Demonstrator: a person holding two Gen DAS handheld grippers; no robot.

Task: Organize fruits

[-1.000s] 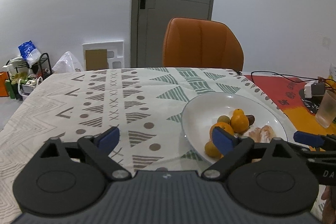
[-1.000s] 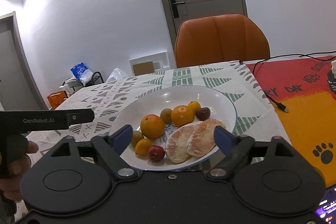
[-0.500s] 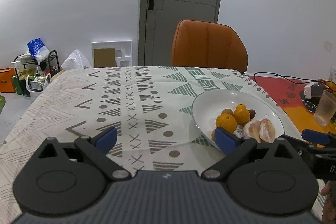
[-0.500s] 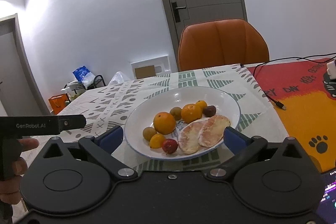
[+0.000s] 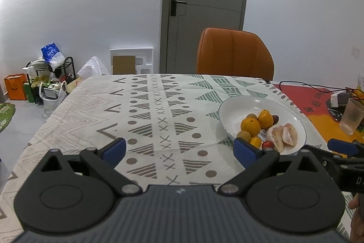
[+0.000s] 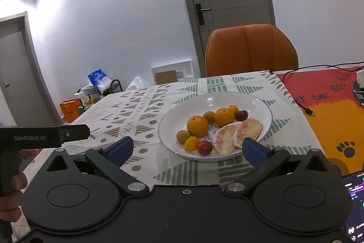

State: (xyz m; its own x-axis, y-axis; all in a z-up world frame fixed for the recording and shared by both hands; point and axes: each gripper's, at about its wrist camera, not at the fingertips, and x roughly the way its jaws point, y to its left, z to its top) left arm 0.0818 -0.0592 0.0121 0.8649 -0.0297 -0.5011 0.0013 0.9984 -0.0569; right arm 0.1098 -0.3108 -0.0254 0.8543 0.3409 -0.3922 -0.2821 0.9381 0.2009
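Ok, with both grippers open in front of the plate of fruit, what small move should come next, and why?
Probably withdraw a little more and stop: all the fruit, from the peeled pomelo pieces to the big orange, sits on the white plate, and both the right gripper and left gripper are open and empty.

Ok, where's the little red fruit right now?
The small red fruit sits at the white plate's near rim, between a small orange fruit and the peeled pomelo.

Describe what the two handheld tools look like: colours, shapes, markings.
Both are matte black plastic. The left tool and the right tool each have two round pivot discs, angled linkage arms with silver rivets, and blue pads on the fingertips. White "GenRobot.AI" lettering runs along the left tool's side.
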